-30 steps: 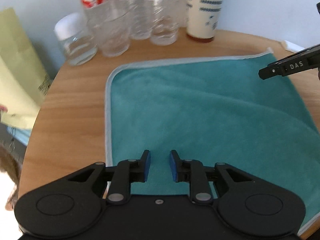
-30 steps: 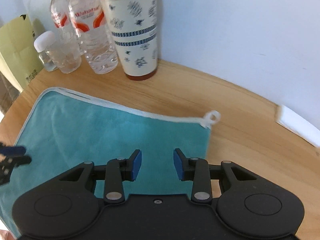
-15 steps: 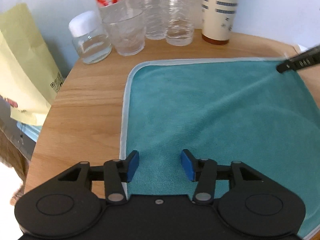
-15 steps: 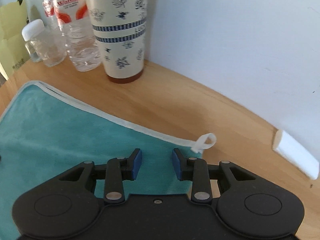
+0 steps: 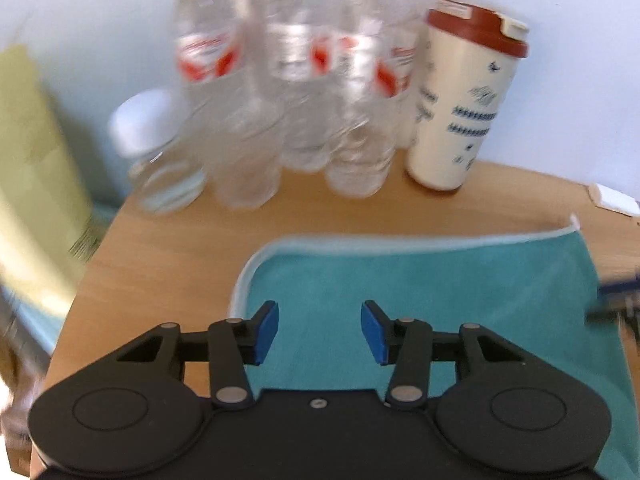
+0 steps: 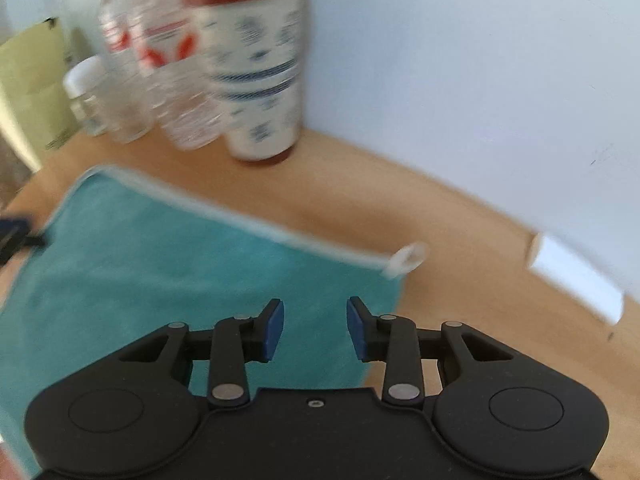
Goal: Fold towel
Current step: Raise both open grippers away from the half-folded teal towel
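Both tongs, left [image 5: 319, 330] and right [image 6: 315, 329], hung parted and empty over the teal towel [image 5: 440, 300] lying flat on the table [image 6: 460, 240], left nearest its 11 o'clock corner, right nearest the 1 o'clock loop corner [image 6: 408, 258].

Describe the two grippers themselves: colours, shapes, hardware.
The left gripper and right gripper look alike: a matte black body with two round, disc-like lobes, black linkage arms pinned with silver rivets, and a small screw at the centre. Each finger ends in a flat blue pad. No cables, sleeves or lettering show in these blurred views.
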